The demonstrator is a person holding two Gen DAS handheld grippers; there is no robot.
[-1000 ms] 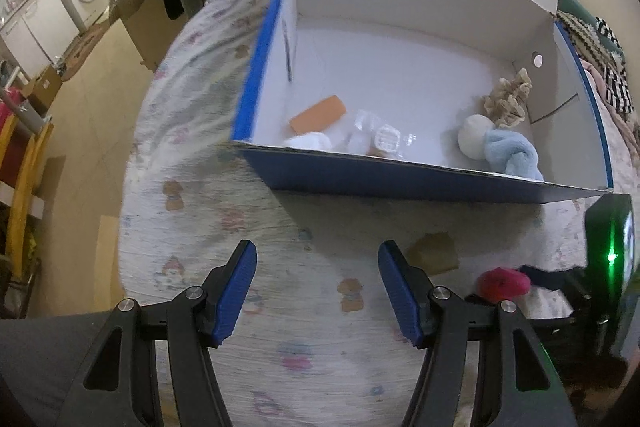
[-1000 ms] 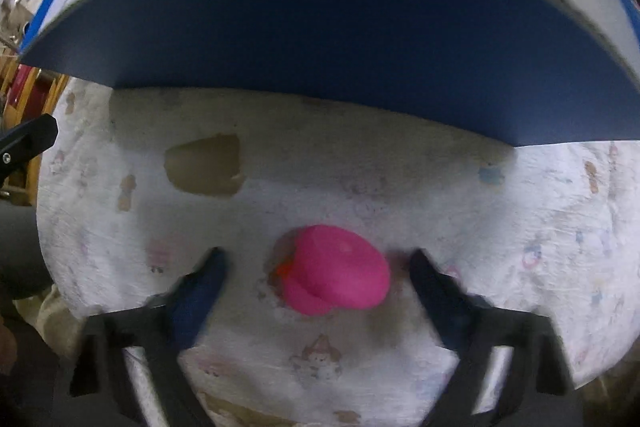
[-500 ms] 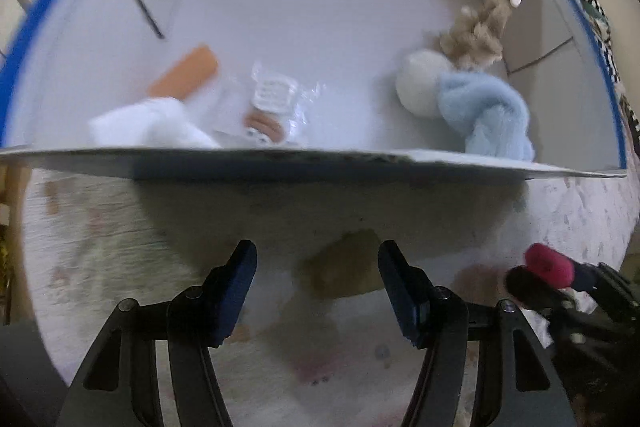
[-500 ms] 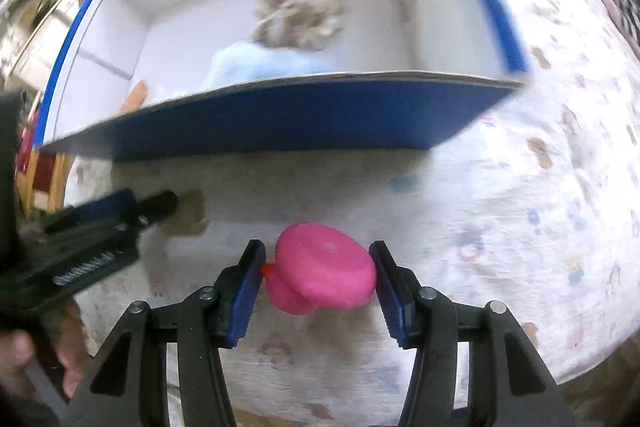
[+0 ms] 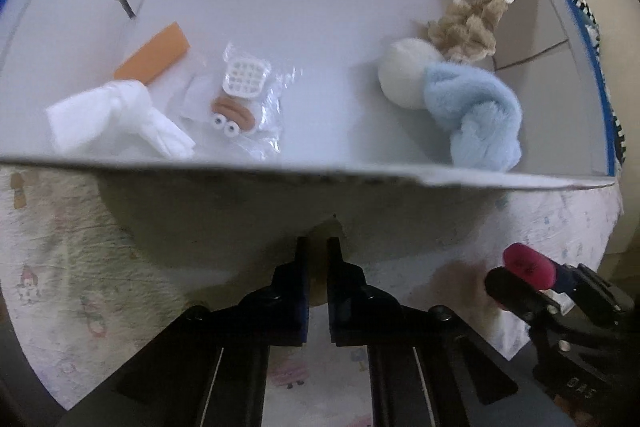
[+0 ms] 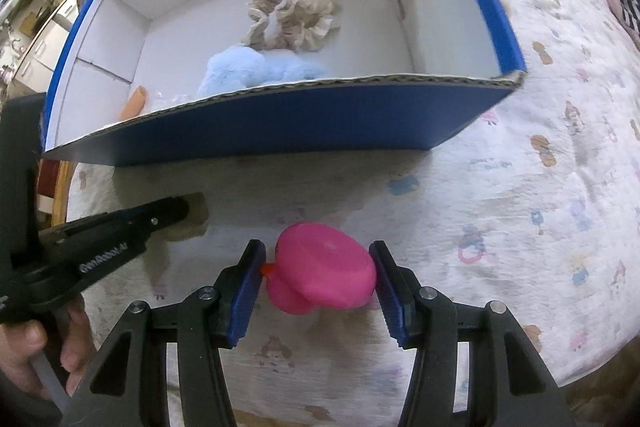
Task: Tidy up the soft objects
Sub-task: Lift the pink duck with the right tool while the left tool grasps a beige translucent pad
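My left gripper [image 5: 317,247] is shut on a thin tan sponge piece [image 5: 325,229] just in front of the blue box's near wall [image 5: 280,175]; it also shows in the right wrist view [image 6: 176,213] over the tan piece [image 6: 196,223]. My right gripper [image 6: 318,263] is shut on a pink rubber duck [image 6: 324,267], held just above the patterned sheet; the duck also shows in the left wrist view [image 5: 528,265]. Inside the box lie a light blue fuzzy cloth [image 5: 476,115], a white ball [image 5: 404,75], a beige scrunchie [image 6: 292,11], a white cloth [image 5: 116,119] and an orange sponge [image 5: 154,55].
A clear plastic bag with small items [image 5: 244,99] lies in the box. The box stands on a bed covered by a patterned sheet [image 6: 540,187]. The bed's edge falls off at the left [image 6: 60,187]. A hand holds the left gripper handle [image 6: 24,347].
My left gripper has moved forward and shut on the tan piece. My right gripper has closed on the pink duck and lifted it slightly toward the box.
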